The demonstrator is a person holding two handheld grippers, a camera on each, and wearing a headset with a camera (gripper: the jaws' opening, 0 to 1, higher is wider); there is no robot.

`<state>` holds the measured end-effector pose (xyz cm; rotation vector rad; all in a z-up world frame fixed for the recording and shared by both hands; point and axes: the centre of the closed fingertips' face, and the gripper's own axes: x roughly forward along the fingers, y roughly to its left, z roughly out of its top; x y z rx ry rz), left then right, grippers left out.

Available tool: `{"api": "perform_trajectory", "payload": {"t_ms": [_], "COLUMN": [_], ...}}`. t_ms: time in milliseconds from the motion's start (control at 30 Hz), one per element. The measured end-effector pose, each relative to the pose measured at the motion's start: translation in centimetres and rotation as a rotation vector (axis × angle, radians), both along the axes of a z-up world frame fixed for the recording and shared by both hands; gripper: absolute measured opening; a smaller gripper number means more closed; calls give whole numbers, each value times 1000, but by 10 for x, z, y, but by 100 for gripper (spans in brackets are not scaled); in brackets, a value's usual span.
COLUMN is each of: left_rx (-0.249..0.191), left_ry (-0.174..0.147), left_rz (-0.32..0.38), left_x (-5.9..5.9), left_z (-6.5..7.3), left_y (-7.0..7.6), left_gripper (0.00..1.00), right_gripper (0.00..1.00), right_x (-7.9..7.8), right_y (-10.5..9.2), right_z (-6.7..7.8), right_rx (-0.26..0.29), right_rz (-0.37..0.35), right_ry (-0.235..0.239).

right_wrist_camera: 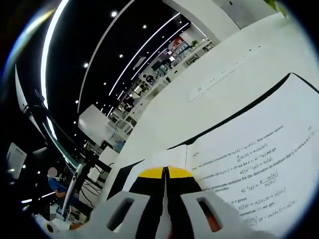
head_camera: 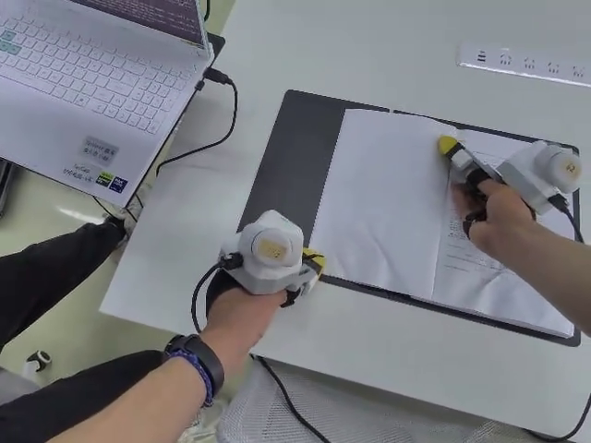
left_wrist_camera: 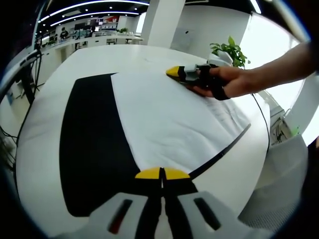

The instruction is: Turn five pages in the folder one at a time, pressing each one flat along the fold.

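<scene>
We are flagging risks.
- Right gripper [head_camera: 449, 146]: jaws closed, empty, tips sitting at top of fold. Steep drag down fold may be wrinkling turned page [head_camera: 383, 203] or snagging printed page [head_camera: 499, 281].
- Left gripper [head_camera: 312, 263]: jaws closed, empty, sitting at near edge of folder [head_camera: 291, 157]. If not pinned, folder may be sliding on table [head_camera: 369, 46].
- Folder lying open, holding turned page left, printed page right.

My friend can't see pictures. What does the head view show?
An open black folder lies on a white table, a plain white page across its middle. The right gripper, yellow-tipped, is at that page's top corner; the left gripper is by the folder's near edge.
</scene>
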<state>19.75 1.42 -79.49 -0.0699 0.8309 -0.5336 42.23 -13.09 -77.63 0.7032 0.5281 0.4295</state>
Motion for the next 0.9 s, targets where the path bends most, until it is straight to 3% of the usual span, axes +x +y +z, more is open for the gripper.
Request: {"api": "perform_trajectory", "payload": {"t_ms": [233,500,900], "left_rx": [-12,-11,15], "left_ry": [4,-10,-23], "left_rz": [19,27,19], "left_x": [0,-1,-2], "left_z": [0,2,3], "left_y": [0,-1,-1], "left_gripper": [0,0,0], "right_gripper": [0,0,0], "right_x": [-22,-61,-103], "right_y": [-1,4,5], "right_z": [-1,14,22], "right_rx": [10,19,45], "right_rz": [8,29,60], "right_ry": [-19,-27,-27]}}
